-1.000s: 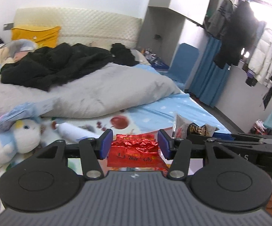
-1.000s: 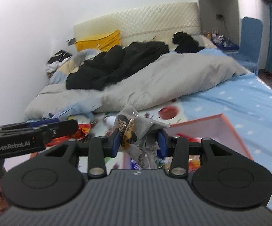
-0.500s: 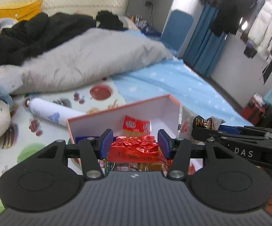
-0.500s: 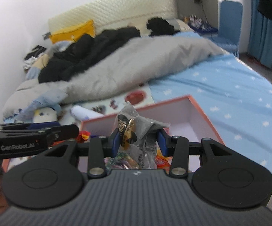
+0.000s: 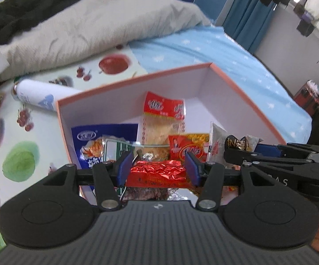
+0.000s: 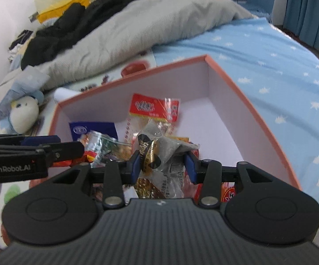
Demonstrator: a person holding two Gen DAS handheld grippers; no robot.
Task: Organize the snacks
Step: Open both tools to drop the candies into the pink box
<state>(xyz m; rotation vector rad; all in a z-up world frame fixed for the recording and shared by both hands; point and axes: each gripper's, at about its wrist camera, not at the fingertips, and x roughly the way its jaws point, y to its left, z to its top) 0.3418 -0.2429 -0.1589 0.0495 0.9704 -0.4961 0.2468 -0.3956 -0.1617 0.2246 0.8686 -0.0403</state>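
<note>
Left gripper [image 5: 158, 169] pinching our red foil packet [image 5: 158, 172], right gripper [image 6: 162, 164] clamping a grey wrapper [image 6: 159, 152], we hover both above the pink box [image 5: 236, 88].

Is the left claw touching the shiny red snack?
Touching. In the left wrist view, the left claw has its blue pads pressed against both ends of the shiny red snack, holding it above the pink box.
</note>
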